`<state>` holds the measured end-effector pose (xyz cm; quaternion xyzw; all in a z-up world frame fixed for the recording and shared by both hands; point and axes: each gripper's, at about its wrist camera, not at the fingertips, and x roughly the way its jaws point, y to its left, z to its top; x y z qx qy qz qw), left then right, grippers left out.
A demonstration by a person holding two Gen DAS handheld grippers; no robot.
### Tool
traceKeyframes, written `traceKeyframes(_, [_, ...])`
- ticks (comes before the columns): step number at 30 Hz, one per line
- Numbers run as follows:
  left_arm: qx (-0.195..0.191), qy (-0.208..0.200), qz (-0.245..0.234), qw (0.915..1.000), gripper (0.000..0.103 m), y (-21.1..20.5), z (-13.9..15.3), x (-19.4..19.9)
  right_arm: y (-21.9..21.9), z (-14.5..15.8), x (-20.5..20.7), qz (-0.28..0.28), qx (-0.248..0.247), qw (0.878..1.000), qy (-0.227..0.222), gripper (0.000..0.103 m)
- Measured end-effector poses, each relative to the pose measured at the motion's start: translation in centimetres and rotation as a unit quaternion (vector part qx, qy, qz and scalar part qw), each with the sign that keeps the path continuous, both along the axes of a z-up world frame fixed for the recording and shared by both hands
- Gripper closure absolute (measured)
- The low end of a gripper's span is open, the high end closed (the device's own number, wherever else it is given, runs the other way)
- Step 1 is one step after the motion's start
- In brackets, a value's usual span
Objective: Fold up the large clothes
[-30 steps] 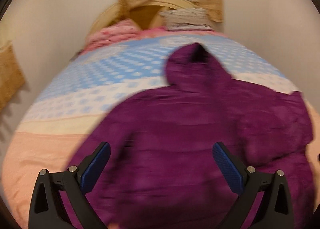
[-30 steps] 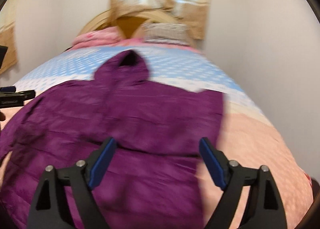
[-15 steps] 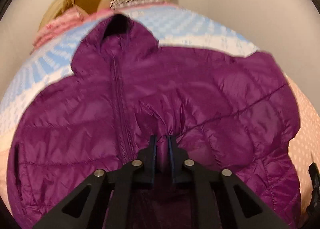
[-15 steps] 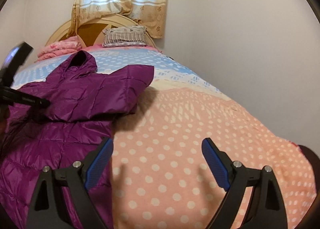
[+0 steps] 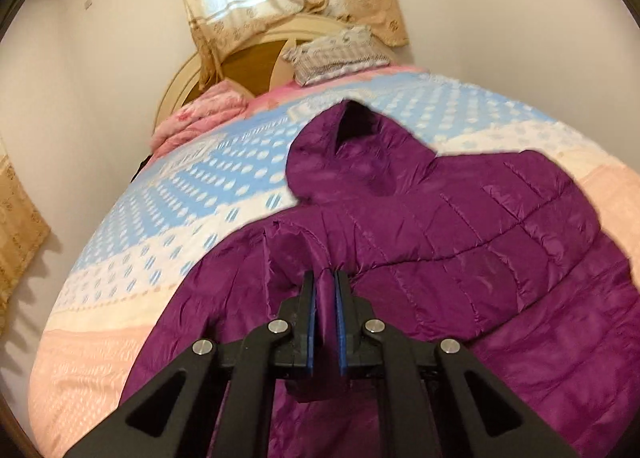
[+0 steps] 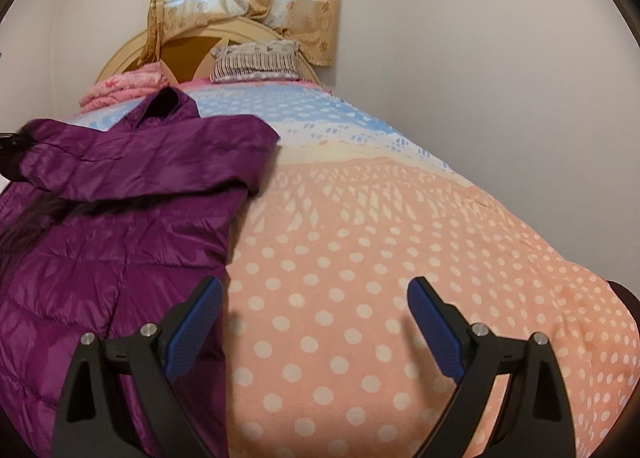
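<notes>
A purple hooded puffer jacket (image 5: 500, 250) lies spread on the bed, hood toward the headboard. My left gripper (image 5: 326, 278) is shut on a pinched fold of the jacket's sleeve and holds it lifted over the jacket's body. In the right wrist view the jacket (image 6: 120, 194) lies at the left, with one sleeve folded across its front. My right gripper (image 6: 314, 298) is open and empty, low over the bedspread just right of the jacket's edge.
The bed has a pink, cream and blue polka-dot bedspread (image 6: 380, 242). A striped pillow (image 6: 256, 62) and a folded pink blanket (image 6: 120, 88) sit at the wooden headboard (image 5: 248, 58). Walls close in on both sides; a curtained window is behind.
My left gripper closed on the jacket's sleeve and has lifted and carried it over the body, its view tilting up toward the headboard. My right gripper stayed open and shifted slightly.
</notes>
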<state>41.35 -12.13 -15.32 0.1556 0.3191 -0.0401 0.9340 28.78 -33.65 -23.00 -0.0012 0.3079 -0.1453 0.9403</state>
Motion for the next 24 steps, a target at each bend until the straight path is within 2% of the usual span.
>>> traceKeyframes(5, [0.031, 0.012, 0.015, 0.9993, 0.094, -0.1, -3.2, 0.4, 0.0, -0.3, 0.4, 0.006, 0.000, 1.000, 0.017, 0.007])
traceKeyframes(7, [0.038, 0.021, 0.028, 0.9987, 0.092, 0.1, -3.9, 0.8, -0.4, 0.2, 0.4, 0.015, 0.023, 0.999, 0.021, 0.008])
traceKeyframes(9, [0.041, 0.026, 0.046, 0.9978, 0.079, 0.5, -4.2, 1.2, -0.8, 1.5, 0.4, 0.023, 0.052, 0.998, 0.011, 0.022])
traceKeyframes(12, [0.042, -0.011, 0.084, 0.9955, 0.026, 1.4, -3.2, 1.1, -1.0, 4.4, 1.5, 0.035, 0.061, 0.997, -0.010, 0.025])
traceKeyframes(14, [0.038, -0.040, 0.108, 0.9926, 0.017, 1.8, -2.4, 1.2, -1.9, 6.0, 3.9, 0.044, 0.078, 0.996, -0.015, 0.033])
traceKeyframes(18, [0.039, -0.017, 0.141, 0.9891, 0.016, 2.3, -3.1, 3.3, -2.7, 6.4, 10.2, 0.042, 0.086, 0.995, 0.002, 0.058])
traceKeyframes(22, [0.084, 0.000, 0.156, 0.9841, 0.016, 2.1, -5.9, 5.1, -1.7, 4.8, 15.1, 0.053, 0.090, 0.994, 0.022, 0.061])
traceKeyframes(24, [0.085, 0.012, 0.159, 0.9836, 0.016, 2.3, -6.8, 5.6, -0.2, 3.0, 16.8, 0.070, 0.076, 0.993, 0.051, 0.061])
